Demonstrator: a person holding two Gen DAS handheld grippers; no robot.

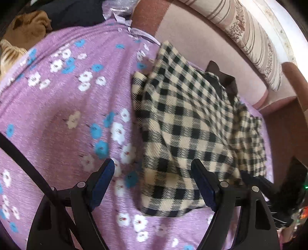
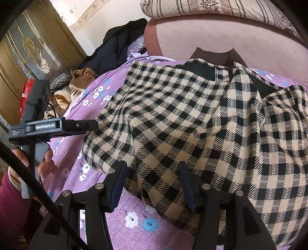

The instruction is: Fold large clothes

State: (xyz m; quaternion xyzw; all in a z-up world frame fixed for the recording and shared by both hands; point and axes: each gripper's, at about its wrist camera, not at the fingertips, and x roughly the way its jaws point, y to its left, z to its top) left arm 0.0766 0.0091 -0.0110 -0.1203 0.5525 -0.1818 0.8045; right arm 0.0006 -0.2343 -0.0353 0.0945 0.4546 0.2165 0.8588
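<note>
A black-and-cream checked garment with a dark brown collar lies partly folded on the purple flowered bedsheet. My left gripper stands open over the garment's near left edge; its right finger is above the cloth and its left finger above the sheet. From the right wrist view the left gripper reaches in sideways to the garment's left edge, held by a hand. My right gripper is open over the garment, with a fold of checked cloth lying between its fingers, not pinched.
A pink padded headboard with a striped pillow on it bounds the far side. Dark clothes and brown fabric are heaped at the bed's far left corner. A wooden cabinet stands beyond.
</note>
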